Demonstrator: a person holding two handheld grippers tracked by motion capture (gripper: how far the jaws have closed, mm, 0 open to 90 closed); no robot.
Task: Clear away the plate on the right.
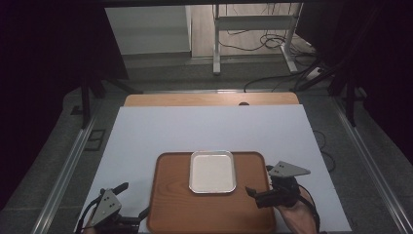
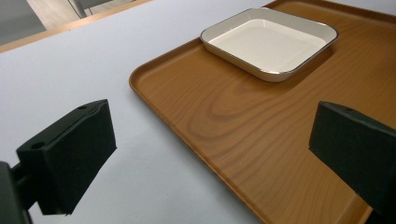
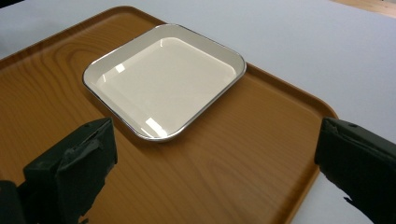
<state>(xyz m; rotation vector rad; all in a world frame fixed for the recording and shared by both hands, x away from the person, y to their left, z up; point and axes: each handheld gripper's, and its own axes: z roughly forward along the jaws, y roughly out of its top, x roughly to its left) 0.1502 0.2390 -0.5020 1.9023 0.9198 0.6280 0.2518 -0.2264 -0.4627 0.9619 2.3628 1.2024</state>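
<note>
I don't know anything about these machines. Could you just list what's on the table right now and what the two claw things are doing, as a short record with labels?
Surface: table under a pale sheet
Tray: wooden tray lying flat at the near middle
Dish: white square dish with a dark rim, empty, on the far part of the tray
Left gripper: left gripper open, holding nothing, straddling the tray's left edge
Right gripper: right gripper open, holding nothing, over the tray's right edge
Contact: neither gripper touches the dish
</note>
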